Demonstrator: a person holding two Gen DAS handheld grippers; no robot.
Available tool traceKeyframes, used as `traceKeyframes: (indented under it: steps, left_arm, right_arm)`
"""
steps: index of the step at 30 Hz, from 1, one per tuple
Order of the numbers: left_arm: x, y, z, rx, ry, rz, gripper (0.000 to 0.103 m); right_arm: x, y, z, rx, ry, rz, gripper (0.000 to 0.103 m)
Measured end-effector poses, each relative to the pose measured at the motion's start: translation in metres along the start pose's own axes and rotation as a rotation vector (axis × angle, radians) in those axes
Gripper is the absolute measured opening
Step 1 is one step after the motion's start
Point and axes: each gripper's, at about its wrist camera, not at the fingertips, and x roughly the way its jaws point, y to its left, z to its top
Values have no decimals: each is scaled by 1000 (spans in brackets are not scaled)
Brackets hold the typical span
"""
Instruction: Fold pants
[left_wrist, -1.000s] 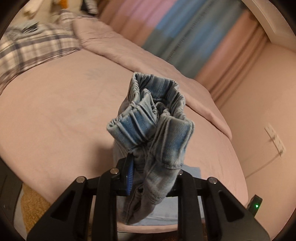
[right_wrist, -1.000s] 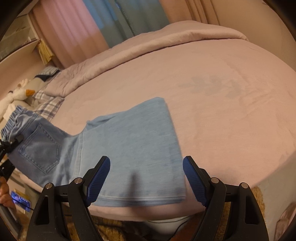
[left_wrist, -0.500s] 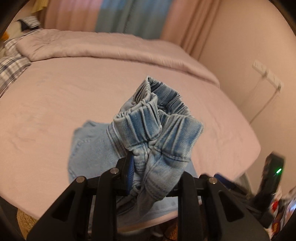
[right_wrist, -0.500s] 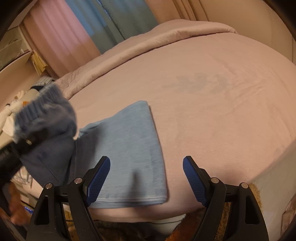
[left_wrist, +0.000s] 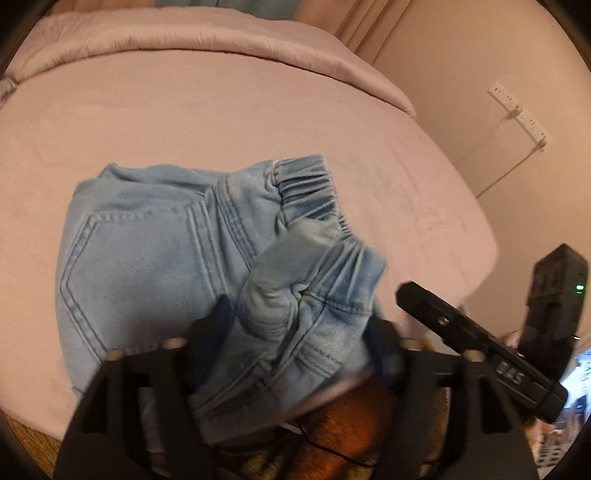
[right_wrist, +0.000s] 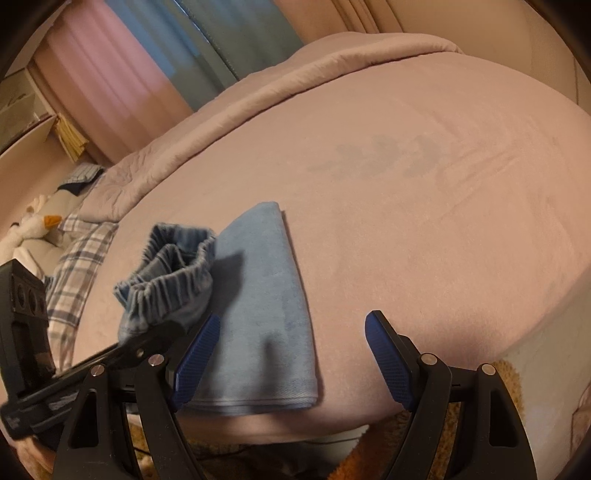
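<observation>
Light blue denim pants (left_wrist: 147, 258) lie on a pink bed (left_wrist: 221, 110), the waist half folded over the legs with a back pocket facing up. My left gripper (left_wrist: 299, 325) is shut on the elastic waistband (left_wrist: 321, 266) near the bed's front edge. In the right wrist view the folded leg part (right_wrist: 266, 314) lies flat, and the bunched waistband (right_wrist: 173, 273) is held up at the left by the left gripper (right_wrist: 147, 339). My right gripper (right_wrist: 291, 362) is open and empty, just above the folded legs' near end.
A folded pink duvet (right_wrist: 295, 85) lies across the far side of the bed. A plaid cloth (right_wrist: 74, 273) and a stuffed toy (right_wrist: 33, 229) are at the left. A wall socket strip (left_wrist: 517, 107) and a wall are to the right.
My left gripper has swung the waistband over and down onto the legs, so the pants now lie doubled. My right gripper has stayed open, almost still.
</observation>
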Motion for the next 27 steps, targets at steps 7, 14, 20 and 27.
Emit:
traceKeyframes:
  steps: [7, 14, 20, 27]
  left_arm:
    - [-52, 27, -14, -21, -118, 165, 94]
    - [-88, 81, -26, -172, -166, 270, 97]
    - [-103, 111, -33, -260, -181, 349, 97]
    - [-95, 119, -23, -300, -179, 342, 97]
  right_arm:
    - [-7, 4, 13, -1, -25, 40, 99]
    - [15, 36, 26, -75, 51, 176, 102]
    - [61, 53, 25, -72, 182, 219, 102]
    - [84, 57, 20, -46, 227, 177, 48]
